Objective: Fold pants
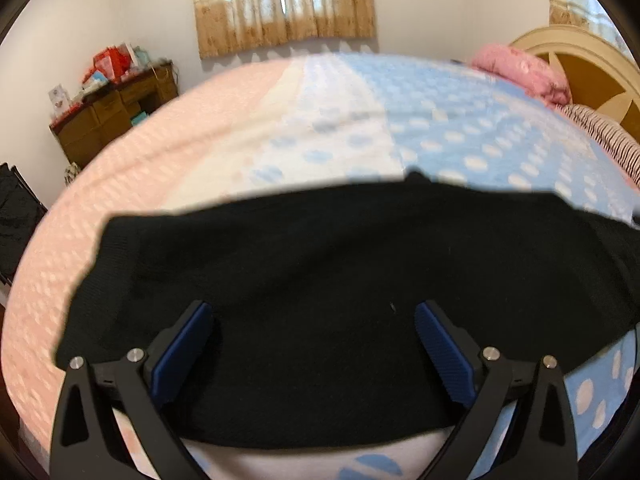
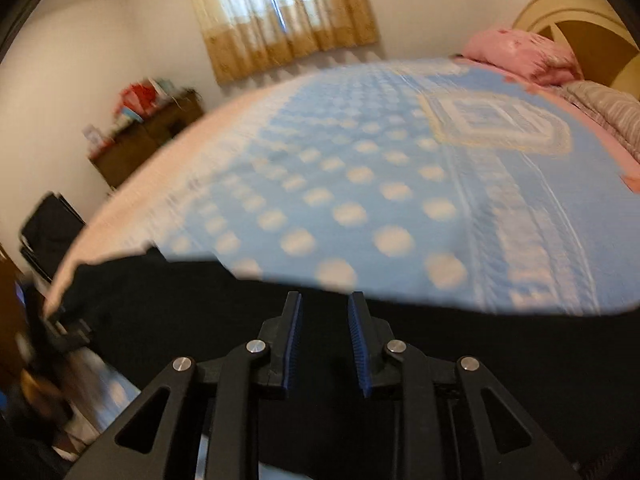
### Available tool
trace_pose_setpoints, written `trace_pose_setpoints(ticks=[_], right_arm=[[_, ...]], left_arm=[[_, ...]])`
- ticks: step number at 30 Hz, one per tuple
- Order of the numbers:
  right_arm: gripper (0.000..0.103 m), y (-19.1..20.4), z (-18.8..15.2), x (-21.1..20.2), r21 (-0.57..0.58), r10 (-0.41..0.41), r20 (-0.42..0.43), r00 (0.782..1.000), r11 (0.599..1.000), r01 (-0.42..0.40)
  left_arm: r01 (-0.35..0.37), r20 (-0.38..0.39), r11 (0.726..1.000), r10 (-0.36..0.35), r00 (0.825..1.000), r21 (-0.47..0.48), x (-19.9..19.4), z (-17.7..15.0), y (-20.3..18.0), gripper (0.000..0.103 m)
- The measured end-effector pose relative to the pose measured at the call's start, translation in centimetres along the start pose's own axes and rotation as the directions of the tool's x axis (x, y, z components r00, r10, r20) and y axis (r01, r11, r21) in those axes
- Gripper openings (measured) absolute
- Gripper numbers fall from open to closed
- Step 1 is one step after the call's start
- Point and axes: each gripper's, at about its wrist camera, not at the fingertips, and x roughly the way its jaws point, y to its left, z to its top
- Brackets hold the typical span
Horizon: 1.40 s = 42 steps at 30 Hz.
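Note:
Black pants (image 1: 320,248) lie flat across the near part of the bed, a ribbed hem at their left end. My left gripper (image 1: 313,306) hovers just over them near the bed's front edge, its blue pads (image 1: 182,344) spread wide with nothing between them. In the right wrist view the pants (image 2: 480,344) fill the lower part of the blurred picture. My right gripper (image 2: 325,296) sits above their far edge. Its blue pads (image 2: 358,332) stand a narrow gap apart, and I see no cloth pinched between them.
The bed cover (image 1: 440,128) is blue with white dots, pink toward the left. A pink pillow (image 1: 520,72), a striped blanket (image 1: 612,144) and a cream headboard (image 1: 580,52) are at the far right. A wooden dresser (image 1: 112,120) stands by the left wall under a curtained window (image 1: 284,4).

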Motion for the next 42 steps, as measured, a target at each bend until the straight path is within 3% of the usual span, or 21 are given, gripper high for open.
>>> trace_pose_setpoints(ticks=[2, 3, 7, 10, 12, 14, 16, 18, 19, 24, 27, 29, 34, 38, 40, 42], right_arm=[[0.025, -1.2, -1.1, 1.0, -0.006, -0.096, -0.046, 0.994, 0.995, 0.095], [0.025, -2.1, -1.6, 2.4, -0.01, -0.167, -0.105, 0.98, 0.986, 0.167], [0.024, -4.8, -1.6, 1.3, 0.111, -0.195, -0.015, 0.981, 0.974, 0.195], [0.027, -5.3, -1.7, 0.3, 0.222, -0.143, 0.013, 0.99, 0.965, 0.137], [0.027, -4.8, -2.1, -1.5, 0.24, -0.077, 0.087, 0.993, 0.969, 0.054], [0.031, -3.9, -2.6, -2.3, 0.226, -0.068, 0.14, 0.988, 0.973, 0.035], [0.054, -3.0, -3.4, -2.3, 0.199, -0.063, 0.143, 0.988, 0.979, 0.034], [0.055, -1.9, -4.0, 0.1, 0.132, -0.069, 0.001, 0.998, 0.989, 0.068], [0.055, -1.3, -4.3, 0.5, 0.106, -0.086, -0.007, 0.996, 0.991, 0.087], [0.055, 1.4, -3.5, -4.4, 0.04, -0.066, 0.152, 0.986, 0.997, 0.061], [0.055, 3.4, -3.8, -5.4, -0.04, -0.124, 0.16, 0.979, 0.99, 0.132], [0.055, 3.4, -4.3, -4.3, -0.03, -0.133, 0.105, 0.986, 0.99, 0.136], [0.055, 1.3, -6.2, -0.1, 0.106, -0.084, -0.063, 0.995, 0.99, 0.09], [0.055, -0.4, -5.7, -3.5, 0.177, -0.08, 0.065, 0.995, 0.982, 0.068], [0.055, -2.1, -5.1, -6.1, 0.189, -0.146, 0.136, 0.98, 0.975, 0.119], [0.055, -4.6, -4.6, -7.8, 0.216, -0.225, 0.149, 0.963, 0.958, 0.19]], left_arm=[[-0.045, 0.046, 0.999, 0.045, 0.998, -0.016, -0.6, 0.6, 1.1, 0.103], [-0.082, 0.043, 0.996, 0.083, 0.996, -0.036, -0.4, 0.9, 2.0, 0.103], [-0.208, -0.07, 0.971, 0.201, 0.977, -0.117, 2.2, 0.0, 5.8, 0.103], [-0.216, -0.042, 0.973, 0.213, 0.976, -0.078, 1.6, -0.3, 5.7, 0.103], [-0.222, -0.04, 0.973, 0.219, 0.975, -0.071, 1.6, -0.3, 5.4, 0.103], [-0.196, -0.036, 0.974, 0.193, 0.981, -0.113, 1.3, -0.3, 5.8, 0.103], [-0.166, -0.021, 0.973, 0.165, 0.986, -0.162, 1.0, 0.0, 6.5, 0.103], [-0.197, -0.041, 0.966, 0.193, 0.98, -0.169, 1.4, 0.0, 6.6, 0.103], [-0.22, -0.057, 0.963, 0.214, 0.975, -0.156, 1.7, 0.0, 6.5, 0.103], [-0.262, -0.006, 0.956, 0.263, 0.965, -0.13, 0.2, 0.1, 6.6, 0.103], [-0.27, -0.019, 0.953, 0.27, 0.963, -0.138, 0.9, -0.1, 7.1, 0.103], [-0.291, -0.082, 0.946, 0.282, 0.956, -0.139, 2.5, -0.5, 7.3, 0.103], [-0.315, -0.072, 0.943, 0.309, 0.948, -0.107, 2.5, -0.2, 6.7, 0.103], [-0.293, -0.076, 0.941, 0.283, 0.956, -0.169, 1.2, -0.3, 7.1, 0.103], [-0.269, -0.066, 0.945, 0.261, 0.963, -0.188, 0.8, -0.3, 6.9, 0.103], [-0.245, -0.062, 0.95, 0.238, 0.969, -0.193, 0.5, -0.3, 6.3, 0.103]])
